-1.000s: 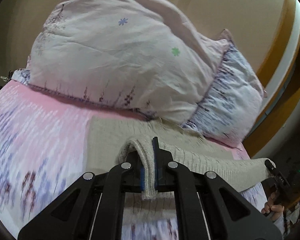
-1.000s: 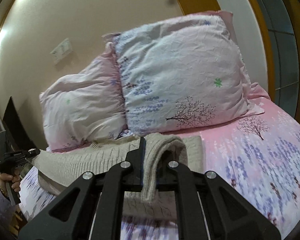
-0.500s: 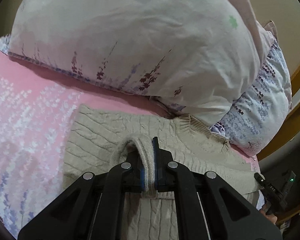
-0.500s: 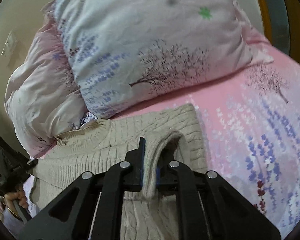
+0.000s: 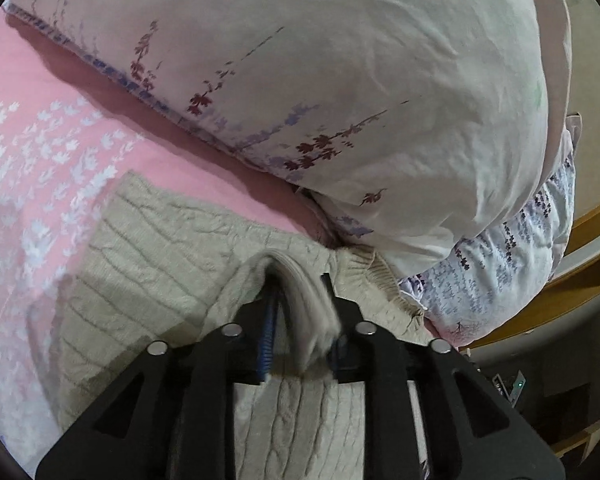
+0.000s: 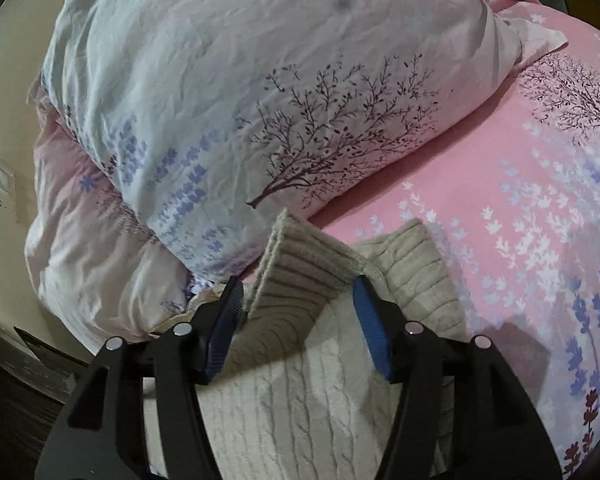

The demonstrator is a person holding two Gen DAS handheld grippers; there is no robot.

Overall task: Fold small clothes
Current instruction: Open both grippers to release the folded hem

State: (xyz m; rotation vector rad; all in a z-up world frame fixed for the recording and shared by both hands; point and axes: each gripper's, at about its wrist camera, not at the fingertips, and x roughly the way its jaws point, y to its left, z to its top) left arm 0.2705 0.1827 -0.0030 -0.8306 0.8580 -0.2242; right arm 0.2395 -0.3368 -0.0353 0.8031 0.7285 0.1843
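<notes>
A beige cable-knit sweater [image 5: 148, 264] lies folded on the pink bed sheet [image 5: 40, 128], close to the pillows. My left gripper [image 5: 300, 320] is low over it with its jaws parted, and a ribbed fold of the sweater [image 5: 308, 304] hangs loosely between them, slipping out. My right gripper [image 6: 300, 312] is open wide over the other side of the sweater [image 6: 300, 400]. A ribbed hem fold [image 6: 300, 264] stands up between its blue pads [image 6: 370, 328] without being pinched.
Two large floral pillows [image 5: 340, 80] [image 6: 260, 80] lean right behind the sweater. A wooden bed frame [image 5: 560, 288] shows at the right in the left wrist view. A cream wall with a switch plate [image 6: 2, 184] is at left in the right wrist view.
Both grippers have carried the sweater's hem forward and down toward the pillows, folding it over. Both were shut on the knit before; now both have opened and the fabric is released.
</notes>
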